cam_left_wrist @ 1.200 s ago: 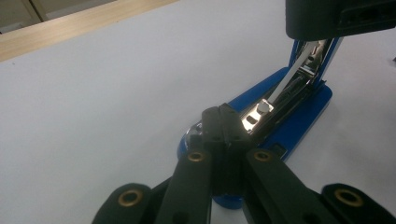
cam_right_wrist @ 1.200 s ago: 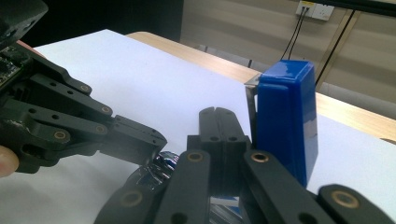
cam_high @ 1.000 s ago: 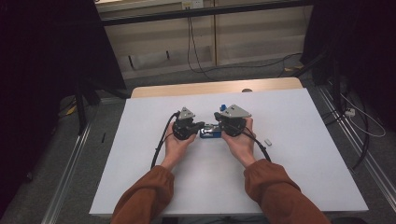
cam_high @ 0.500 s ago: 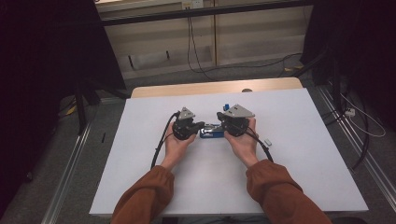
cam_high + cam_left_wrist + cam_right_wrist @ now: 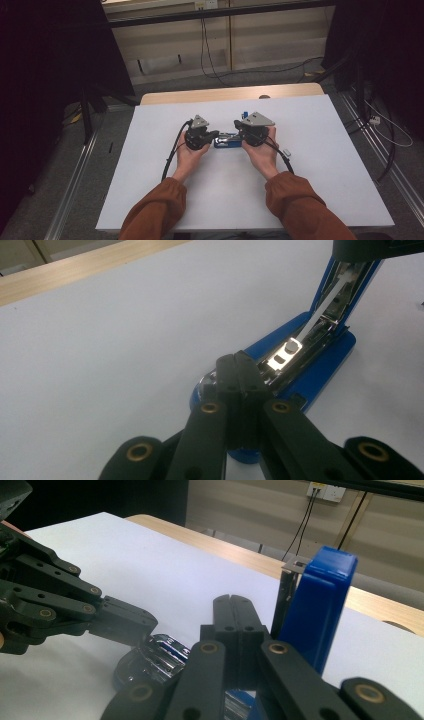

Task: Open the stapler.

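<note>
1. Blue stapler [image 5: 227,142] lies mid-worktop [image 5: 325,165], between the two grippers, opened up: base flat, blue top arm [image 5: 320,610] raised.
2. Left gripper [image 5: 241,371]: jaws clenched together, nothing between them; tips press down on the front end of the stapler's metal magazine [image 5: 285,352].
3. Right gripper [image 5: 234,611]: jaws clenched, empty; the raised top arm stands just beside them, against their right side.
4. Both hands rest on the worktop, either side of the stapler.
</note>
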Demonstrator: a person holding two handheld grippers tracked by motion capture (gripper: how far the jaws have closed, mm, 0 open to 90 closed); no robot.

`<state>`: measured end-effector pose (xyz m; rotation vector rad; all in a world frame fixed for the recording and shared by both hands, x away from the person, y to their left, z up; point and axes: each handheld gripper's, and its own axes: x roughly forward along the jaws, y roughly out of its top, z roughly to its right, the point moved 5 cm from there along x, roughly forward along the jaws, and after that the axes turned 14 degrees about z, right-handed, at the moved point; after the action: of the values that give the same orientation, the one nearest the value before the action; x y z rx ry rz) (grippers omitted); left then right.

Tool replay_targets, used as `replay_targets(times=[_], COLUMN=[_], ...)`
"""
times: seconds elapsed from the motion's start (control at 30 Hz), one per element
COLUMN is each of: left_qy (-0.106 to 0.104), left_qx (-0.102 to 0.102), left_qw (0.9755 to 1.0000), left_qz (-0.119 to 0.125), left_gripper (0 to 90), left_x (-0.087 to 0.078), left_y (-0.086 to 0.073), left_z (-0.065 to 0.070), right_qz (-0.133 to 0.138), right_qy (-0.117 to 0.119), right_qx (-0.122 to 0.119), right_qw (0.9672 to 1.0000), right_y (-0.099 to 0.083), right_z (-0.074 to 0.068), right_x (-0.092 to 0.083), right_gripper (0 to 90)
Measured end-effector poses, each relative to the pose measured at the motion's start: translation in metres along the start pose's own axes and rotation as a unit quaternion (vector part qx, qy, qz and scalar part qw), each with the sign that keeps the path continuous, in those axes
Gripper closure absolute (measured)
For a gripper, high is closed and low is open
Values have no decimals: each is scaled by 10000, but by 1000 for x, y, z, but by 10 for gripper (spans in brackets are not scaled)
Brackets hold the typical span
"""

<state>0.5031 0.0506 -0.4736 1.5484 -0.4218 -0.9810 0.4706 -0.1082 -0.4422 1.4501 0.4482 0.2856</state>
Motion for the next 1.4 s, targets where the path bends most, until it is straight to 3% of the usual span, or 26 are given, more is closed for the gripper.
replay_targets(times=[0.87, 1.17, 1.4], left_qy=[12, 6, -4], left_qx=[-28, -36, -45], left_qw=[10000, 10000, 10000], left_qz=[22, 22, 23], left_gripper=[900, 900, 900], left_x=[0, 0, 0], left_y=[0, -1, -1], left_z=[1, 0, 0], right_qz=[-3, 21, 32], right_qy=[-137, -338, -320], right_qx=[-13, 104, 75], right_qw=[9999, 9994, 9995], right_y=[1, 1, 3], right_z=[14, 33, 36], right_x=[-9, -17, -20], right_gripper=[900, 900, 900])
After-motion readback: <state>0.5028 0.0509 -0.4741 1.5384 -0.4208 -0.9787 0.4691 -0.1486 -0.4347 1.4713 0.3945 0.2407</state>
